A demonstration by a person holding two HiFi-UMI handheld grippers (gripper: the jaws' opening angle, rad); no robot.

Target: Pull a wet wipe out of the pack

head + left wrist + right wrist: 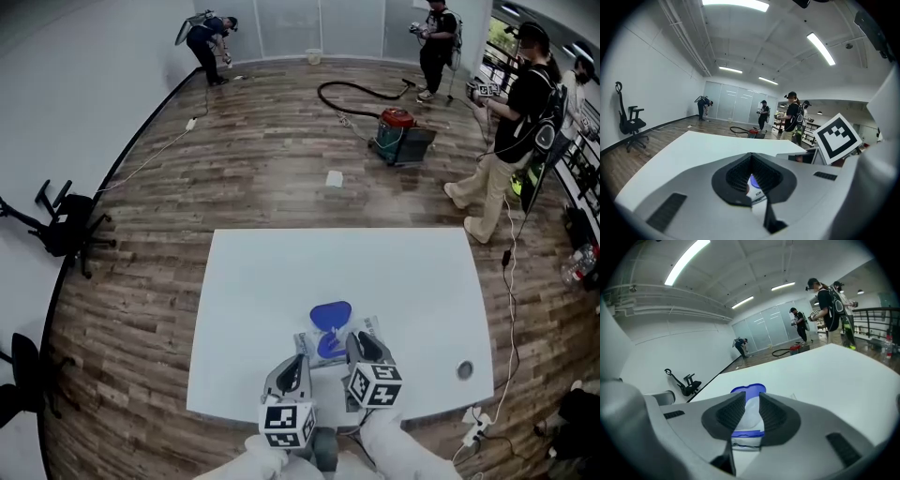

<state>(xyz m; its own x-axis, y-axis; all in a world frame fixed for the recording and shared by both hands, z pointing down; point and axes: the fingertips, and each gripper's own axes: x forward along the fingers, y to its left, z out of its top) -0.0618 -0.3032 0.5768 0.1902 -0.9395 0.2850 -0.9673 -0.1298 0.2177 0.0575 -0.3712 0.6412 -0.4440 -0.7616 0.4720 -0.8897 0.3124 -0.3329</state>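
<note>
Print on pack [757,193] — illegible

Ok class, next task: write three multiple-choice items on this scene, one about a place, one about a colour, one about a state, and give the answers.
1. Where on the table does the pack lie?
A. Close to the edge nearest the person
B. At the far edge
C. In the far left corner

2. What colour is the lid of the pack?
A. Red
B. Blue
C. Green

3. What is between the jaws of the right gripper?
A. Nothing
B. A white wipe
C. A black cable

Answers
1 A: the head view shows the pack near the table's near edge.
2 B: the flipped-up lid is blue in the head view.
3 B: the right gripper view shows the jaws closed on the wipe.
</note>
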